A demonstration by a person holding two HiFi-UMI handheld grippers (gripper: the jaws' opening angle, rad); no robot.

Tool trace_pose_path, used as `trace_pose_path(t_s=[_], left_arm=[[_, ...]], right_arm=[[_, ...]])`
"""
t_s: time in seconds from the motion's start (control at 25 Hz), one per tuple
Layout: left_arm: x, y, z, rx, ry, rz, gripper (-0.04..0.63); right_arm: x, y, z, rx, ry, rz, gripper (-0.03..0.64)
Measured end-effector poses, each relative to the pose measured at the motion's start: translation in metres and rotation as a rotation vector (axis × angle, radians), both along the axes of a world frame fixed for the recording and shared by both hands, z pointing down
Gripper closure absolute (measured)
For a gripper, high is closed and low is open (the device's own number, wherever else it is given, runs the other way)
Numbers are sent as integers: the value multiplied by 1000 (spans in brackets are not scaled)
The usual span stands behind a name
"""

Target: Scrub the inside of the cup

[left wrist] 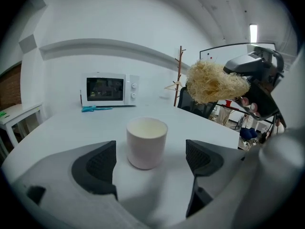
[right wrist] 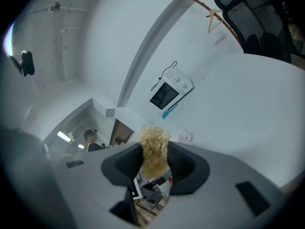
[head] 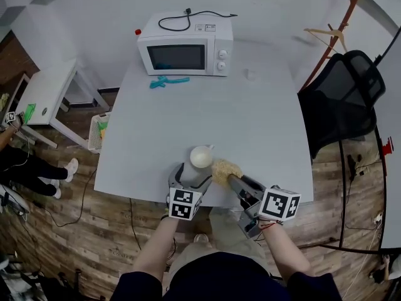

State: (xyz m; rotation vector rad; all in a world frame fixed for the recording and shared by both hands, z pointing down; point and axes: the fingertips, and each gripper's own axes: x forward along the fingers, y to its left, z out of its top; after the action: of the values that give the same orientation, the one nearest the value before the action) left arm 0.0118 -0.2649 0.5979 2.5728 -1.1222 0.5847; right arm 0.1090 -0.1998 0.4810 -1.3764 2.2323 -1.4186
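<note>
Left hand-held gripper (left wrist: 151, 161) spread wide around cup (left wrist: 147, 142), seemingly not touching, right hand-held gripper (right wrist: 155, 165) clamped on scrubber (right wrist: 153, 142)

Big white counter (head: 263, 124) on a wood-plank floor (head: 113, 231), plain white walls (head: 94, 5) all round. A white microwave (head: 185, 46) sits at the counter's far end. Right of the counter there's a black office chair (head: 341, 99) and a wooden coat rack (head: 339, 24). Left of it is a small white side table (head: 47, 93). A ceiling strip light (left wrist: 253, 32) is on.

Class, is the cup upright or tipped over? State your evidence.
Upright: the cup stands on its base, with its open rim facing up.
</note>
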Motion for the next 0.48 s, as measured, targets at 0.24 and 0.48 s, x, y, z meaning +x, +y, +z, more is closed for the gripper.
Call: trace_pose_path(t_s=[0.24,0.48], left_arm=[[-15,43,-28,35,42,29,160],[-36,80,-66,83,109,-33,418]], right_arm=[[-23,34,-6,21,-17,24,459],[-41,66,-9,43,22,31,459]])
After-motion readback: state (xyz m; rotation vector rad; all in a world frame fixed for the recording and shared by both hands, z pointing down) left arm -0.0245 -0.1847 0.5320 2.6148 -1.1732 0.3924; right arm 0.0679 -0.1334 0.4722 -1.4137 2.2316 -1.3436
